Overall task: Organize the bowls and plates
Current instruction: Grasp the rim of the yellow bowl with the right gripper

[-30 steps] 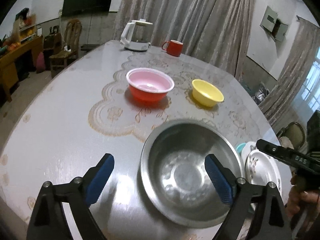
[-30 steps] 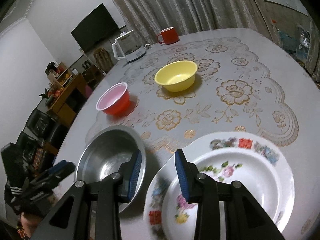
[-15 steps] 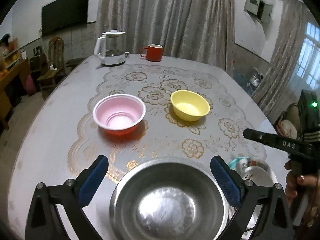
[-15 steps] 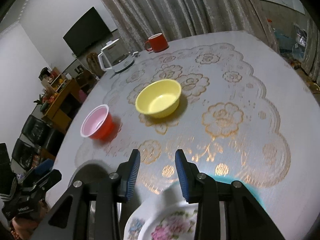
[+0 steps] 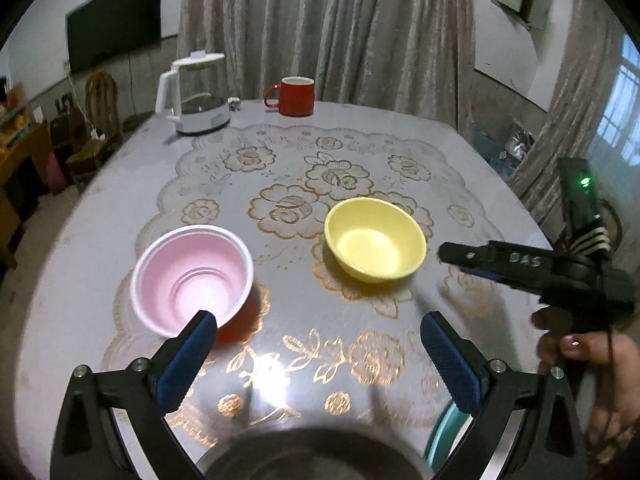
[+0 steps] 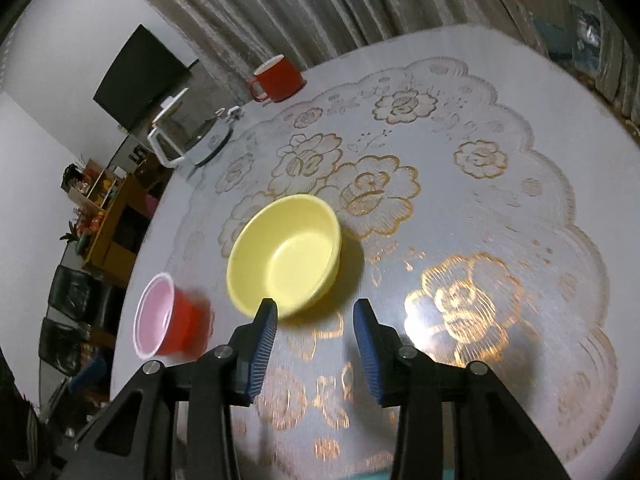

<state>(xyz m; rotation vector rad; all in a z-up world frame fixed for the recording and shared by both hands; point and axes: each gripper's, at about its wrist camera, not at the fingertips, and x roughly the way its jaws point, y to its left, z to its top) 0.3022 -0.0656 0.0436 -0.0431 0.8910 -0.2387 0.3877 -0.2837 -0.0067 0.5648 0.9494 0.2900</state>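
two empty tongs over the flowery table

your left gripper (image 5: 318, 344) is spread wide and has just been opening, with nothing in it. the metal bowl (image 5: 312, 460) sits right under it at the bottom edge. your right gripper (image 6: 314, 320) is partly open and grasps nothing. next come the pink bowl (image 5: 192, 278) on your left and the yellow bowl (image 6: 286, 254) just past the right tips. far back stand the kettle (image 5: 196, 94) and red mug (image 5: 294, 96) by the curtain (image 5: 328, 28).
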